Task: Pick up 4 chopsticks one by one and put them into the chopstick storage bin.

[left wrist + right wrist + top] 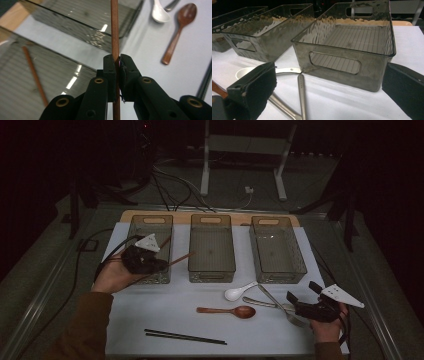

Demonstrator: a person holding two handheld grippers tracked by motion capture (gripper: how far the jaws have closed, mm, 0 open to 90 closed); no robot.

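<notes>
On table: 3 bins (212, 270), 3 spoons (227, 310); left tongs (117, 65) clamped on 1 brown chopstick (114, 30), right tongs (329, 87) apart.

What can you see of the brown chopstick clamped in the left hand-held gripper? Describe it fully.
The brown chopstick is a thin, straight, reddish-brown stick that looks wooden. The left hand-held gripper is shut on it partway along. It hangs above the left bin, sticking out toward the middle bin. Nothing else touches it.
</notes>
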